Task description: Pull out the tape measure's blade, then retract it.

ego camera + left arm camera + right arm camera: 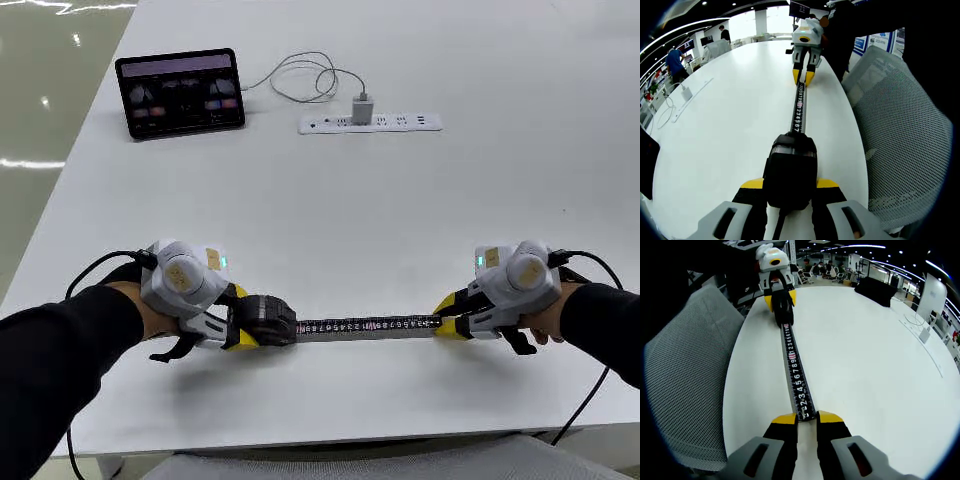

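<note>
Your left tool (789,184) is clamped on the black tape measure case (790,162). Your right tool (807,419) is closed on the tip of the blade (794,371), which lies drawn out flat between them, near the front edge of the white surface (380,200).

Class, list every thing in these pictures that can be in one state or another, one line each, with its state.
left gripper: shut on the tape measure case.
right gripper: shut on the tip of the blade.
tape measure case: resting on the table.
blade: pulled out, stretched between both grippers.
tablet: screen lit.
charger: plugged into the power strip.
</note>
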Tool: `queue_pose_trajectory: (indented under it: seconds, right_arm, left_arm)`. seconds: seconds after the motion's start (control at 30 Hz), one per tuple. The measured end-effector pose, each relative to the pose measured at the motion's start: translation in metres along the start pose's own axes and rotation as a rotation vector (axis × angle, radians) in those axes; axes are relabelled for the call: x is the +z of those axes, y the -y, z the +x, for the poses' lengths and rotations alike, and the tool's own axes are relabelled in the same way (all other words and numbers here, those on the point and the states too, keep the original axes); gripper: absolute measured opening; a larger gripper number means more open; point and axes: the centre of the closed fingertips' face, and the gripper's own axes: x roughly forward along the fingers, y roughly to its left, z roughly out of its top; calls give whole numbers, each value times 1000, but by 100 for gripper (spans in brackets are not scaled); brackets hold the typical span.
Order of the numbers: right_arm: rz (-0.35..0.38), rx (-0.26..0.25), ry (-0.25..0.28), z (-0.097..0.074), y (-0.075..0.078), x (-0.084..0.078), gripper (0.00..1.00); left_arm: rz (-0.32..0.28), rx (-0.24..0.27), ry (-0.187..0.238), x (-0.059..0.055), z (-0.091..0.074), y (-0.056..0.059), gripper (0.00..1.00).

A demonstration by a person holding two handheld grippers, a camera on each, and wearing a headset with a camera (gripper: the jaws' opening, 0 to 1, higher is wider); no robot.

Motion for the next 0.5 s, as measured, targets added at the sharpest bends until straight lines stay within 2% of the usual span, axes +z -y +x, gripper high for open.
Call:
queue_pose_trajectory:
  seconds: [0.5]
  right_arm:
    - [10,-6,-1,-4,0,-5,8]
  left_arm:
    - [1,-4,-2,1,0,1,30]
